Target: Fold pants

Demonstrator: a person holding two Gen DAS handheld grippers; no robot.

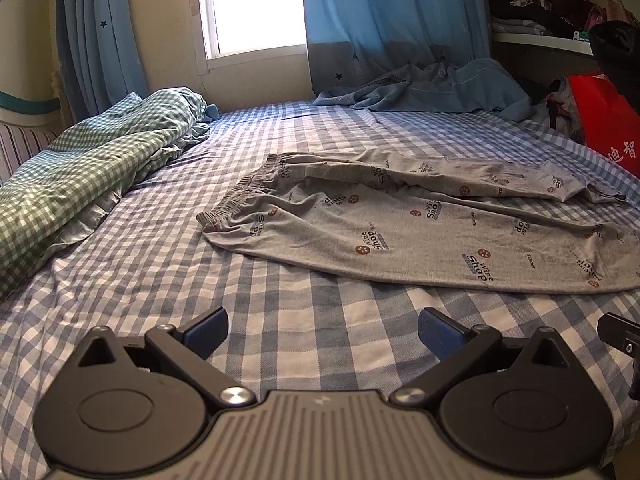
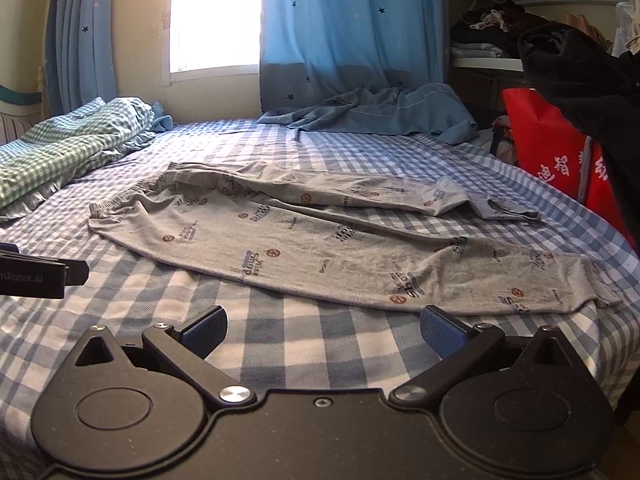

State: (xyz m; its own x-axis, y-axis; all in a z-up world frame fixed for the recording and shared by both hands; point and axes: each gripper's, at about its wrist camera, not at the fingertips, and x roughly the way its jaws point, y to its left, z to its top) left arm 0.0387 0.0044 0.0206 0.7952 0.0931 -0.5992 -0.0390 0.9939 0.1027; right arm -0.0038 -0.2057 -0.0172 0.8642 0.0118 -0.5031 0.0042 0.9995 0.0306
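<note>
Grey printed pants (image 1: 400,232) lie spread on the blue checked bed sheet (image 1: 160,272), waistband to the left, two legs running right. They also show in the right wrist view (image 2: 320,248). My left gripper (image 1: 322,330) is open and empty, above the sheet just in front of the near pant leg. My right gripper (image 2: 323,330) is open and empty, close to the near leg's front edge. The left gripper's side shows at the left edge of the right wrist view (image 2: 36,272). Part of the right gripper shows at the right edge of the left wrist view (image 1: 620,336).
A green checked quilt (image 1: 80,168) is bunched at the left. A blue garment (image 1: 432,88) lies at the far edge under the curtains. A red bag (image 2: 556,152) and cluttered shelves (image 2: 488,44) stand at the right.
</note>
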